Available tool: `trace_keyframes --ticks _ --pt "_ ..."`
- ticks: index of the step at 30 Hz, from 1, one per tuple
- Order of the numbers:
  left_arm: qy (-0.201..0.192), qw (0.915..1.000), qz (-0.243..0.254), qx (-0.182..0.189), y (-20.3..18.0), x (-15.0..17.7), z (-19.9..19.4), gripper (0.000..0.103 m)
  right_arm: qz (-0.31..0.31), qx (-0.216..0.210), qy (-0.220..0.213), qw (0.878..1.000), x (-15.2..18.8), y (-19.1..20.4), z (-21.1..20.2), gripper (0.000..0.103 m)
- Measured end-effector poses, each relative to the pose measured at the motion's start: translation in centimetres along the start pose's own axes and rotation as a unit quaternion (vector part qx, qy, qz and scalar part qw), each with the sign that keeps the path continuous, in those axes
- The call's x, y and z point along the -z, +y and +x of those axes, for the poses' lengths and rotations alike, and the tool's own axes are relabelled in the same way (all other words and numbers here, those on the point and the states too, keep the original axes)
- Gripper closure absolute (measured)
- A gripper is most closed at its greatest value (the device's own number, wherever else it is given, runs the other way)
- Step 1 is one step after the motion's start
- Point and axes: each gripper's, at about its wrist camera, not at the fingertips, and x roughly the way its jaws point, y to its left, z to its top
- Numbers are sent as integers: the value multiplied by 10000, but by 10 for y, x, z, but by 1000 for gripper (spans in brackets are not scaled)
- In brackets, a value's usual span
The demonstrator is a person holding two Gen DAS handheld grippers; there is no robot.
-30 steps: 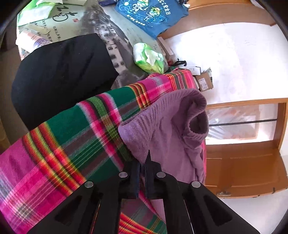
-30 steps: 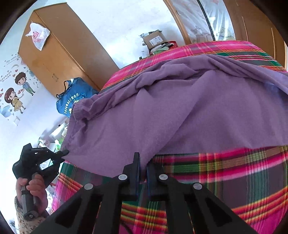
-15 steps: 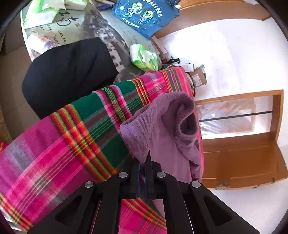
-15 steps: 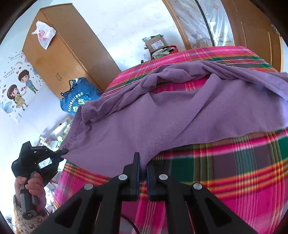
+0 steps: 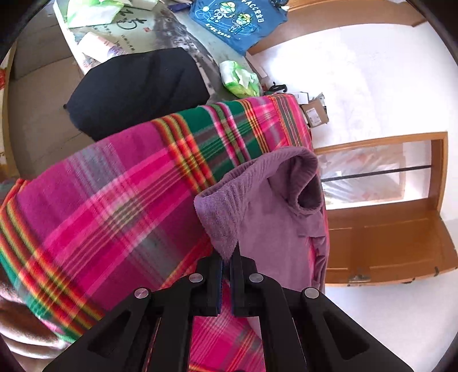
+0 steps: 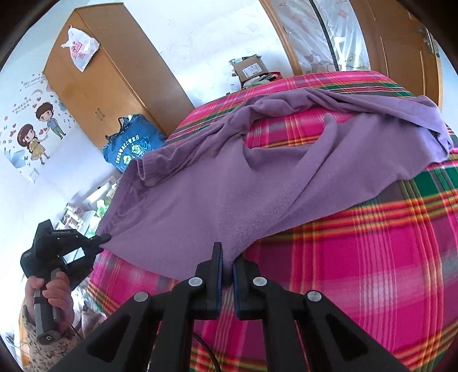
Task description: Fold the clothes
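A purple sweater [image 6: 257, 177] lies spread over a pink and green plaid blanket [image 6: 357, 257]. My right gripper [image 6: 227, 263] is shut on its near hem, the cloth pinched between the pads. In the right wrist view my left gripper [image 6: 104, 237] is at the far left, held by a hand [image 6: 54, 297], and shut on the sweater's other hem corner. The left wrist view shows the left gripper [image 5: 227, 257] clamping the purple sweater [image 5: 272, 217] edge, with the ribbed collar standing up beyond it. The hem hangs stretched between both grippers, lifted off the plaid blanket [image 5: 114, 206].
A black garment [image 5: 137, 88] lies beyond the blanket, beside a patterned table [image 5: 171, 31] with a blue printed shirt [image 5: 237, 20] and a green packet [image 5: 240, 78]. A wooden wardrobe [image 6: 108, 85], a blue bag [image 6: 131, 143], cardboard boxes [image 6: 252, 68] and a wooden door [image 5: 386, 234] stand around.
Both grippers have pulled the hem back toward the near side; more of the plaid blanket shows under the sweater and its far part has bunched into folds.
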Motion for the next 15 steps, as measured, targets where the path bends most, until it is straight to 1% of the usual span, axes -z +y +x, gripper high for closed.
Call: trace_keyframes --ticks 9,15 --pt "-41 10000 47 2 13 21 -15 100 -29 -8 -20 10000 22 -1 -19 97" --pt "-114 9999 70 -1 19 27 -24 100 36 -43 104 9999 38 -5 -26 97"
